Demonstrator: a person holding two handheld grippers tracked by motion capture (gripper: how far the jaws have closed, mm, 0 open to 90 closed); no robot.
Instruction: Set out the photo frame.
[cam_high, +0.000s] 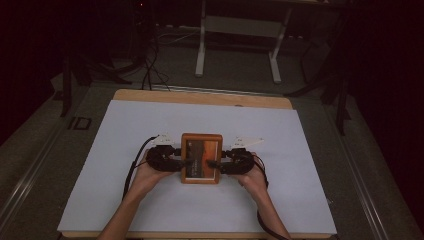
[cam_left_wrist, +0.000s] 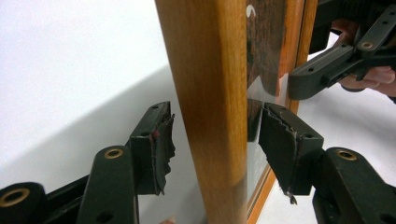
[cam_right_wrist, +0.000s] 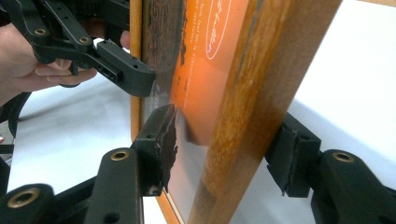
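Your wooden picture frame (cam_high: 201, 158) sits at the centre of the high view, on the white sheet (cam_high: 150, 210) that covers the surface (cam_high: 200, 97), with your hands coming up from the bottom edge on either side of it. Your left gripper (cam_high: 181, 161) meets the frame's left rail and your right gripper (cam_high: 215, 164) meets its right rail, roughly level with each other. In the left gripper view, the left gripper (cam_left_wrist: 215, 144) has its fingers (cam_left_wrist: 156, 149) spread around the wooden rail: one pad stands just off the outer face, with a sliver of gap, and the other lies against the glass side. They straddle the rail but are not pressed shut on it. The right gripper shows in that view's upper right. In the right gripper view, the right gripper (cam_right_wrist: 224, 149) likewise brackets its rail, one pad on the glass over the orange print and the other at the back of the wood; whether it is actually clamped cannot be told. The frame (cam_right_wrist: 252, 93) runs top to bottom through that view, and the left gripper reaches in from the upper left.
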